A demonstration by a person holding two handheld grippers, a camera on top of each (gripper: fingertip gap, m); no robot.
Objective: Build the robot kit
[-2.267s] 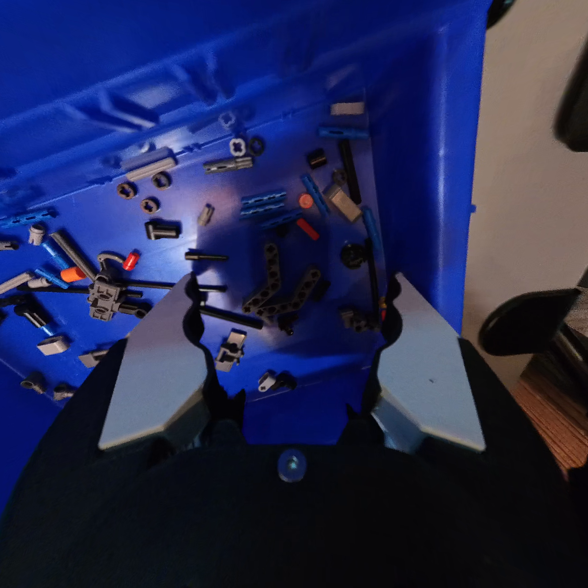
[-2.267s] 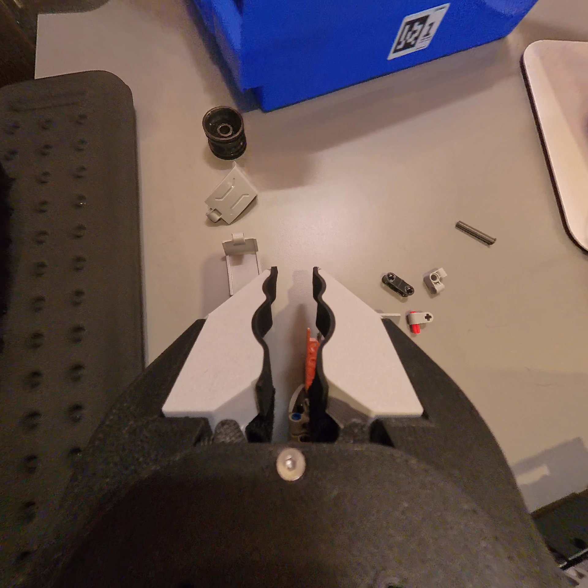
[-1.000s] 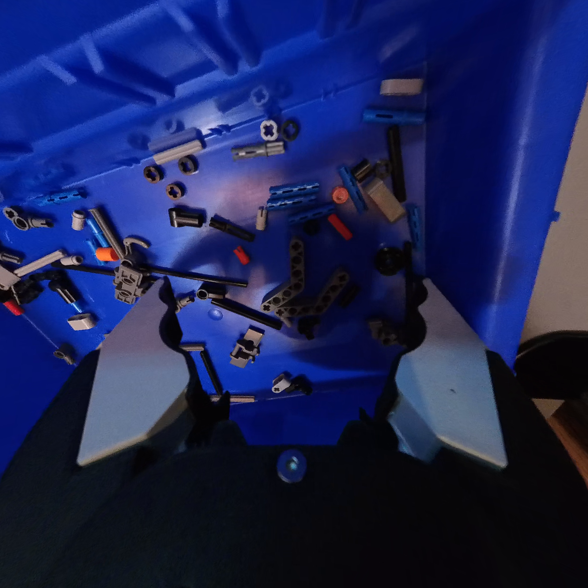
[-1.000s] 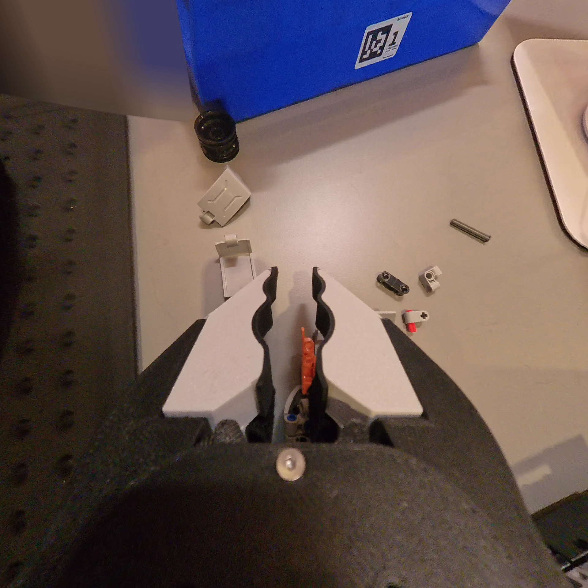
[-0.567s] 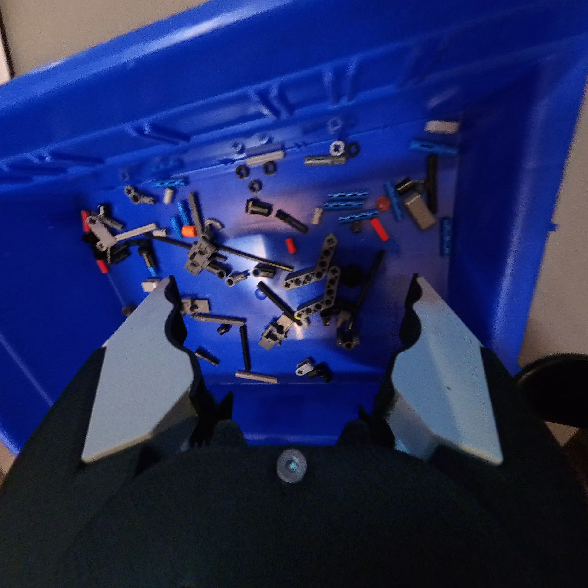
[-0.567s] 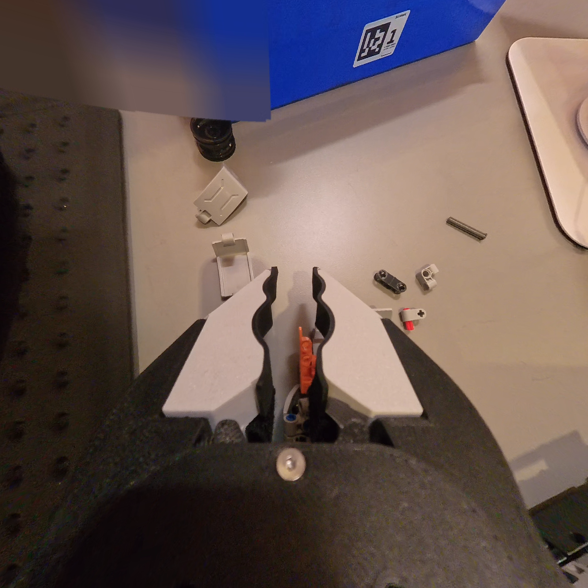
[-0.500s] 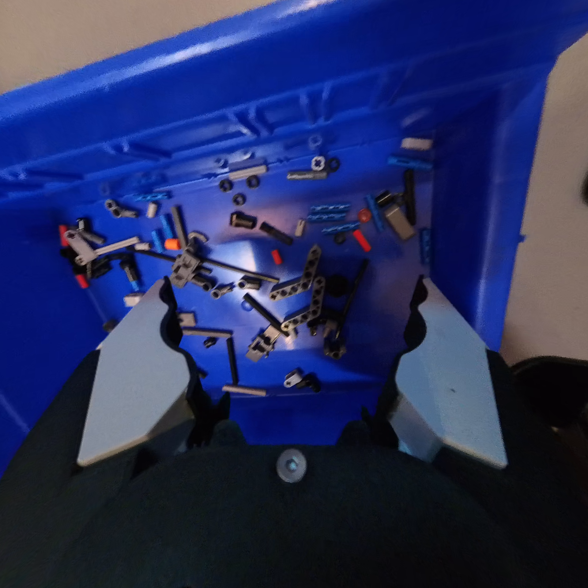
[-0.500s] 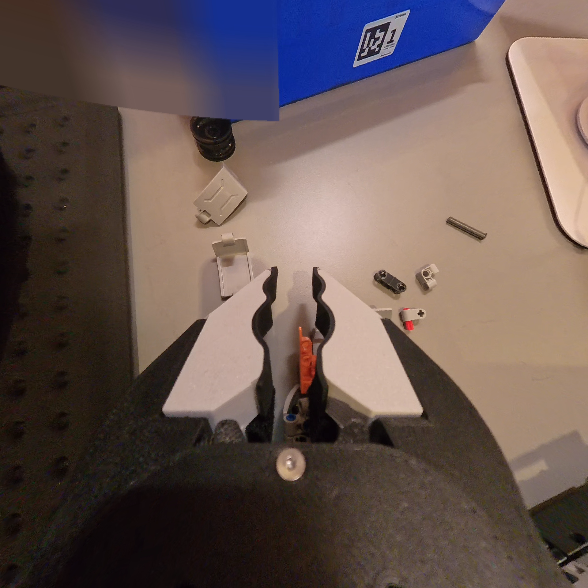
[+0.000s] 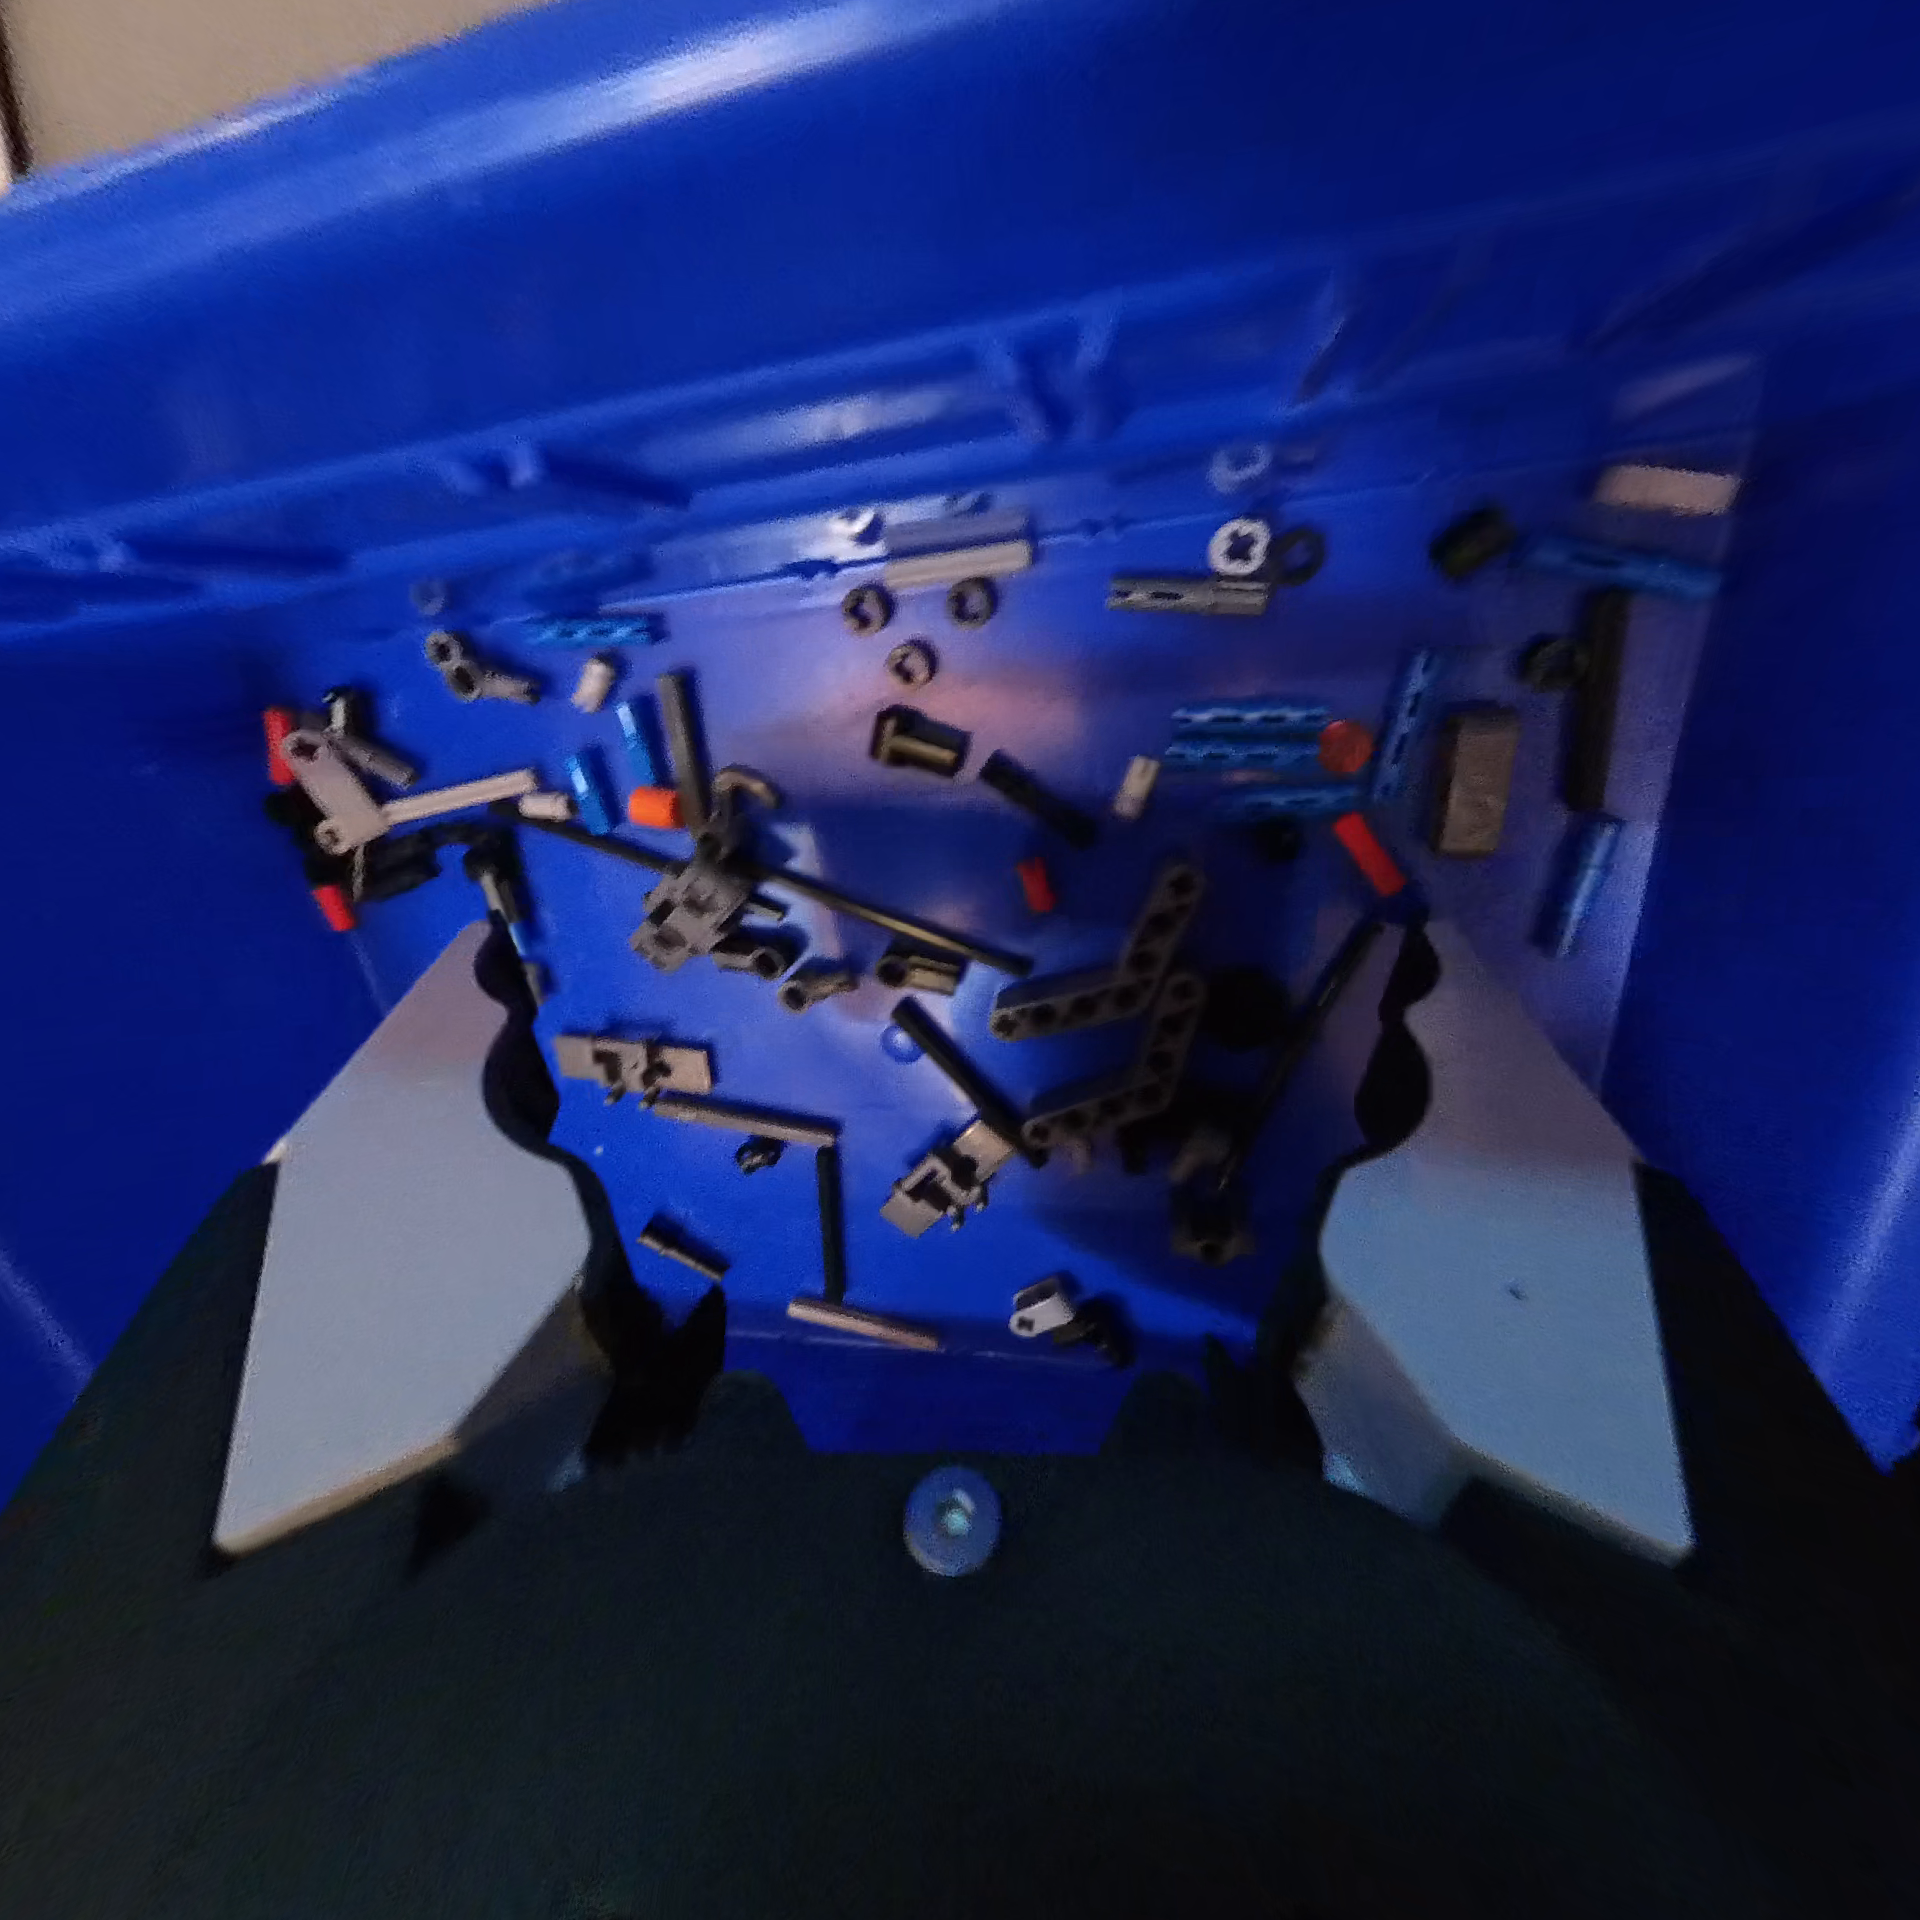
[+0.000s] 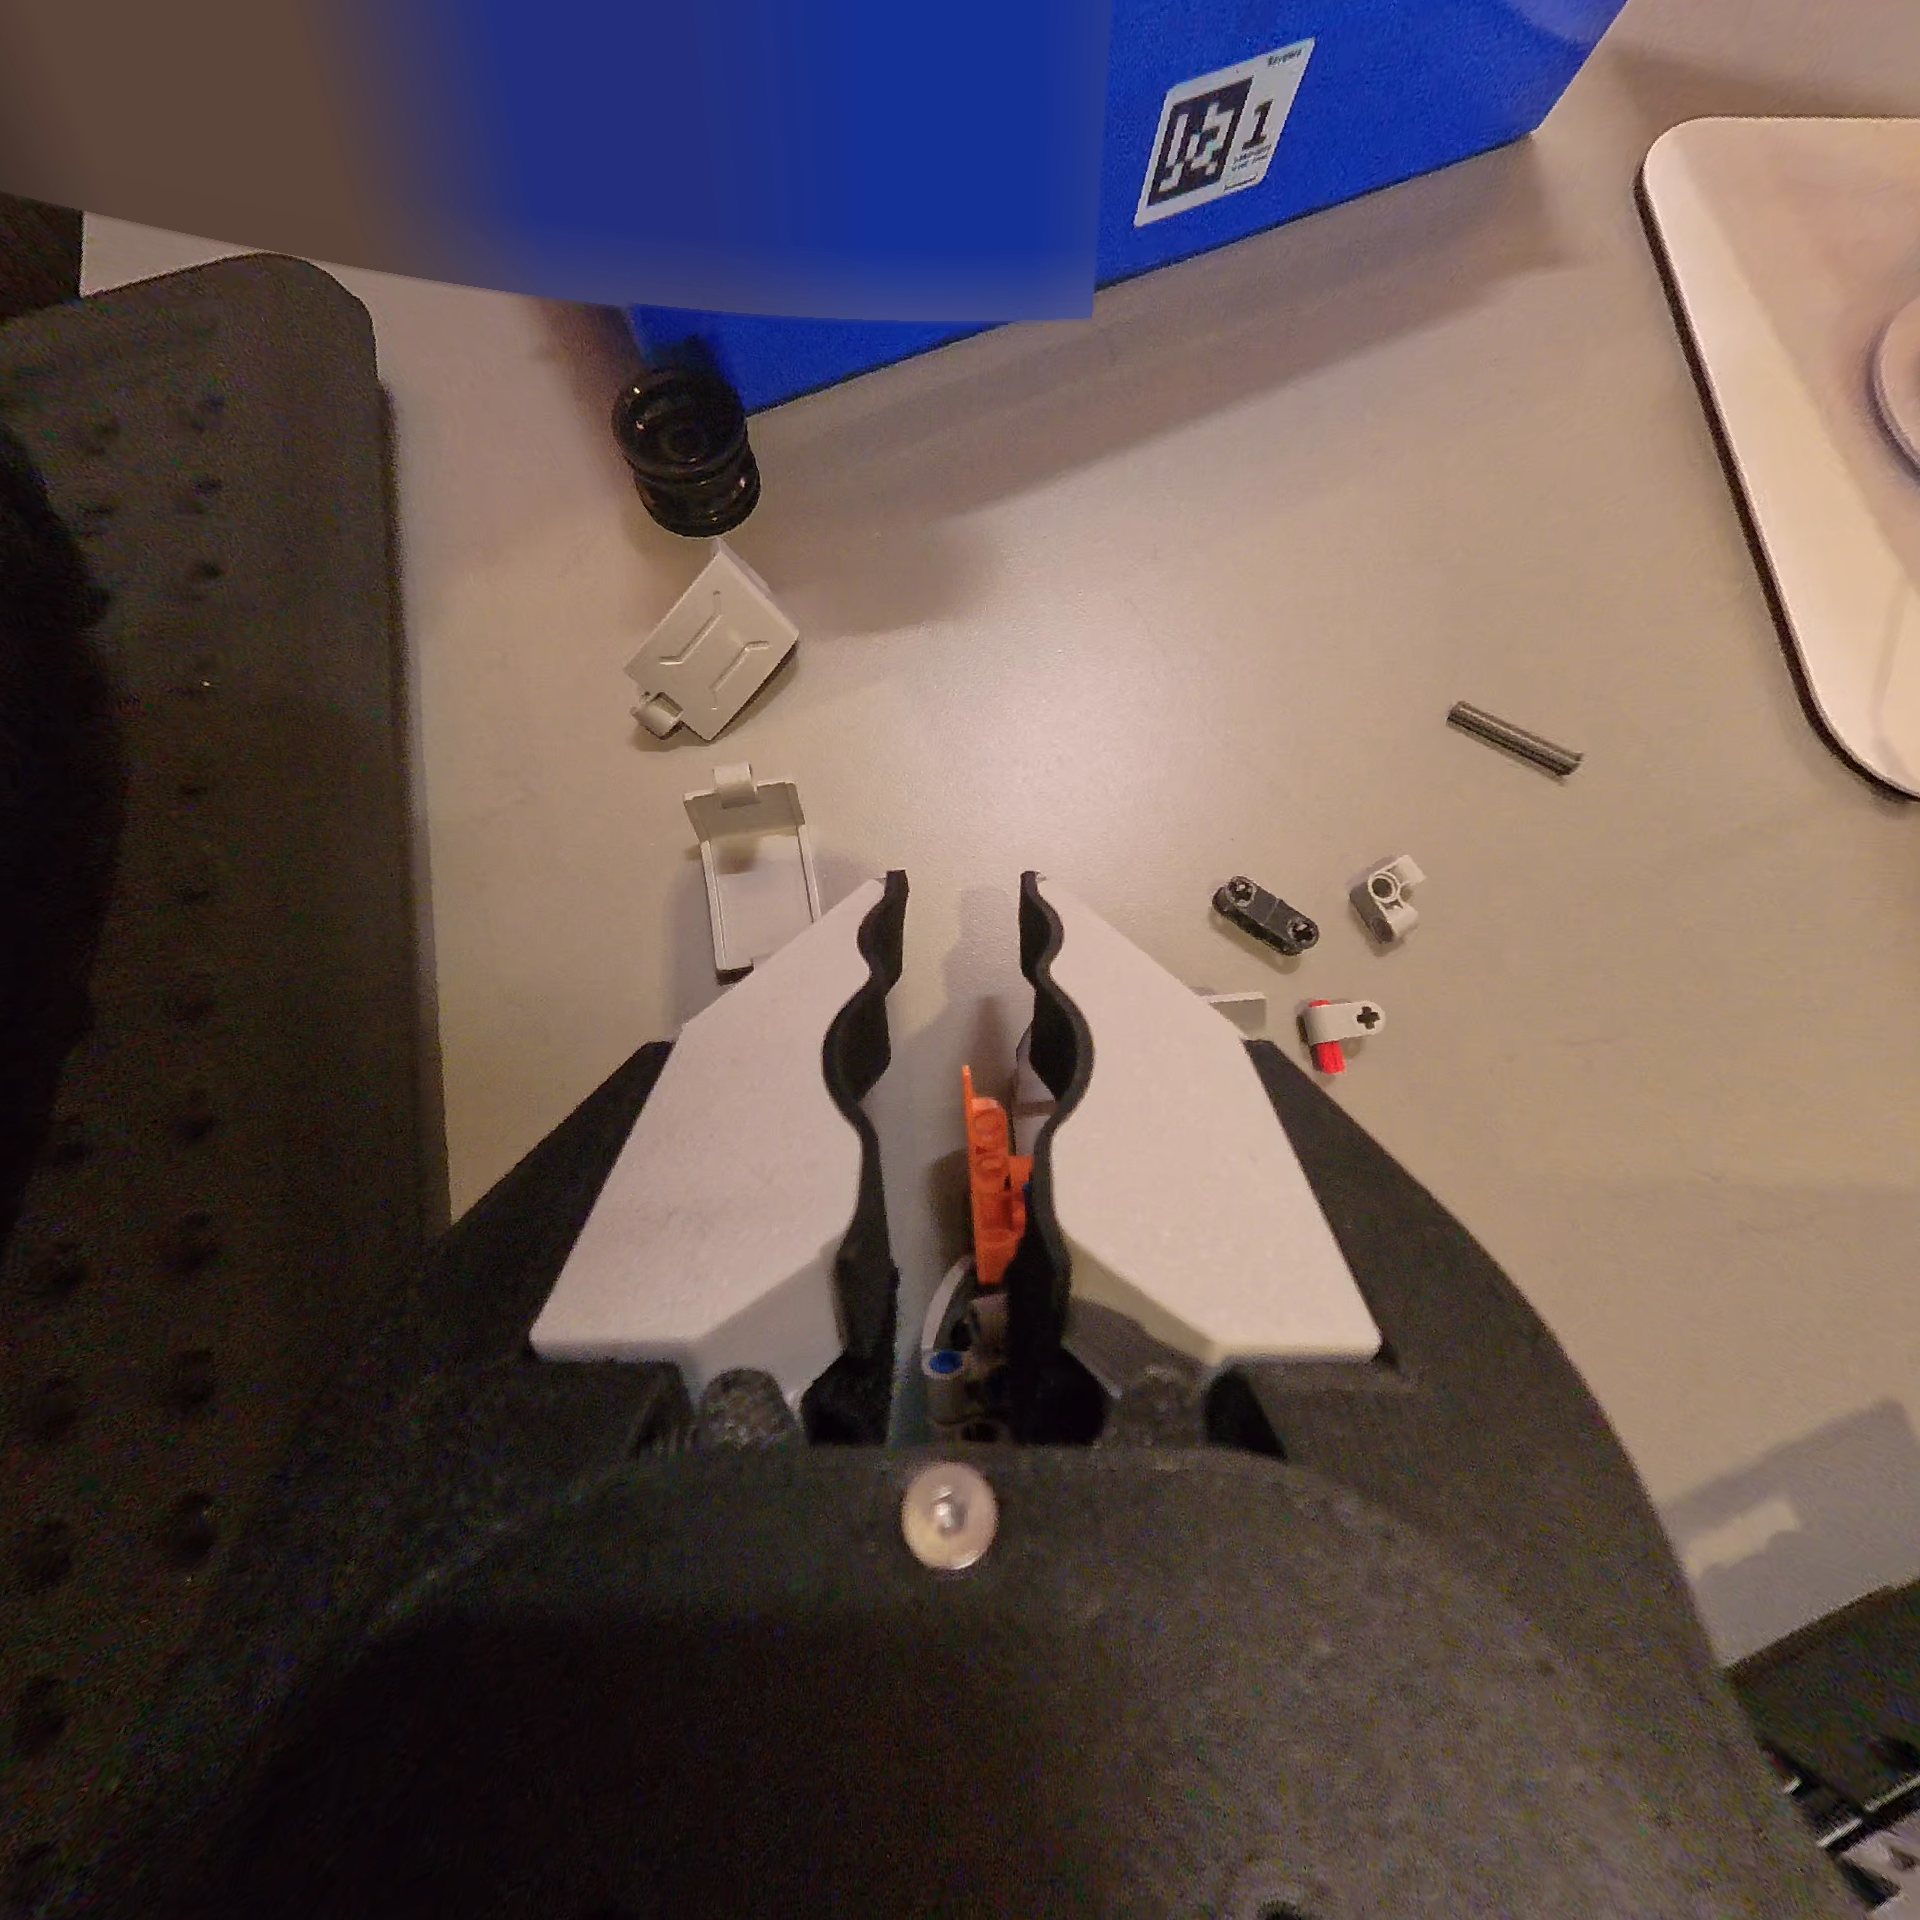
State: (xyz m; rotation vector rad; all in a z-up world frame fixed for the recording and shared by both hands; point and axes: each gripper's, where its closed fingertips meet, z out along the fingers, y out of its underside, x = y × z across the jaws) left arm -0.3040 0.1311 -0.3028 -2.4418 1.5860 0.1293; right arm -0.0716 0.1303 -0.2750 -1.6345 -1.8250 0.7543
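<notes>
Over the blue bin (image 9: 312, 312), left gripper (image 9: 951, 940) gapes empty; right gripper (image 10: 964, 883), narrowly parted, loosely cradles an orange piece (image 10: 992, 1174) that could slip

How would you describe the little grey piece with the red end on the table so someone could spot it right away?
Start at the blue bin at the far edge of the table, then come down to the right gripper. Just right of its right finger lie three small parts. The nearest is the grey connector, the only one with a red stub; the black link and plain grey connector beyond have none.
</notes>
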